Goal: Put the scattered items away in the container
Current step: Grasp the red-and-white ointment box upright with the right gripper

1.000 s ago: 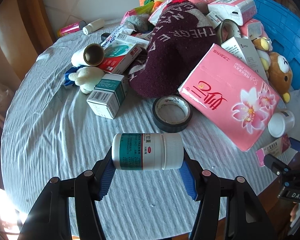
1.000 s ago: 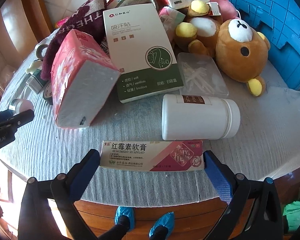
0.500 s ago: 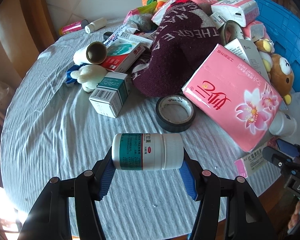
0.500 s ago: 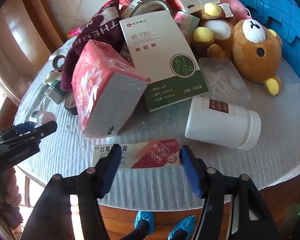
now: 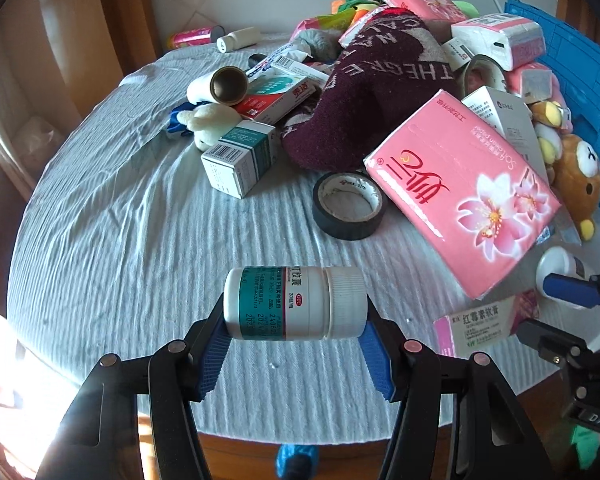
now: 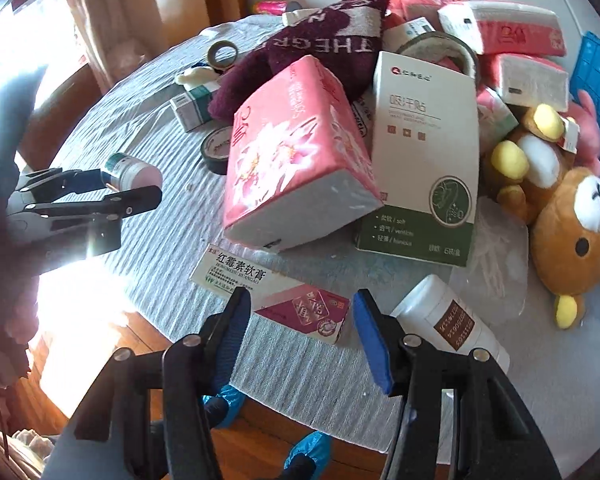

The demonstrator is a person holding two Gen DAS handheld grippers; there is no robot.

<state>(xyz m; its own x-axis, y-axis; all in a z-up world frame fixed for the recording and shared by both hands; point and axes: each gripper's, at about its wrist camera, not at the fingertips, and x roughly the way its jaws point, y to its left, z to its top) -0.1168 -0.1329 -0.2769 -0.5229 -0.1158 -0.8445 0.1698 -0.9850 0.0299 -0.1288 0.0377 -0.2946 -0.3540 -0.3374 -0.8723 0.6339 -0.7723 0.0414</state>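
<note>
Pink-and-white ointment box [image 6: 272, 294] lies flat near table edge, long axis crosswise to right gripper [image 6: 300, 334]; spread fingers straddle one end, not touching. Medicine bottle [image 5: 296, 303] is pinched sideways by left gripper [image 5: 296, 350].

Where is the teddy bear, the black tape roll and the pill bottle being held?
teddy bear [image 6: 580, 236], right wrist view, on its brown face.
black tape roll [image 5: 350, 204], left wrist view, on its outer rim.
pill bottle [image 5: 296, 302], left wrist view, on its label, clamped in the left gripper [image 5: 295, 350].

Grey ribbed tablecloth [image 5: 120, 240] (wrinkled) covers a wooden table [image 6: 340, 452].
</note>
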